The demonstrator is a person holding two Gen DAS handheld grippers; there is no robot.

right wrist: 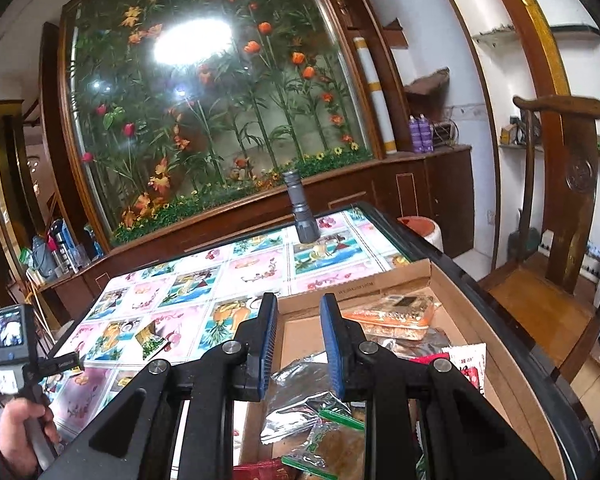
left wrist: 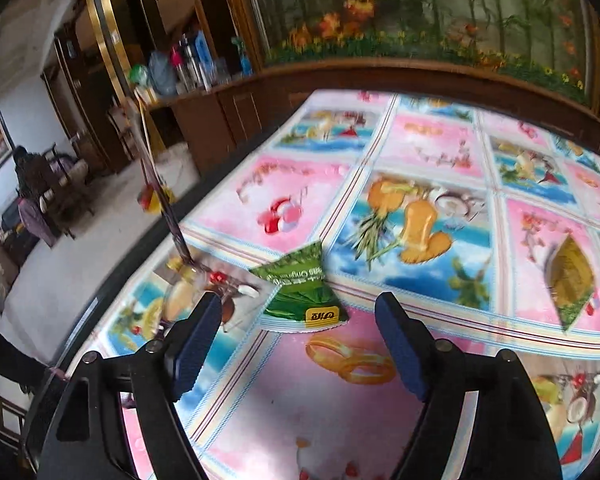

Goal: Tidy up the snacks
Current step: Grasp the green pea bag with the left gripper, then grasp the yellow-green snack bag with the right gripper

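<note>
Left tool [left wrist: 298, 322] is hovering wide open, nothing gripped, over a green snack packet [left wrist: 300, 294] lying on the worktop [left wrist: 440, 152]. Right tool [right wrist: 299, 344] is nearly closed, empty, above the cardboard box [right wrist: 364, 276] already holding many snacks. One more packet [left wrist: 572, 280] is waiting far right.
</note>
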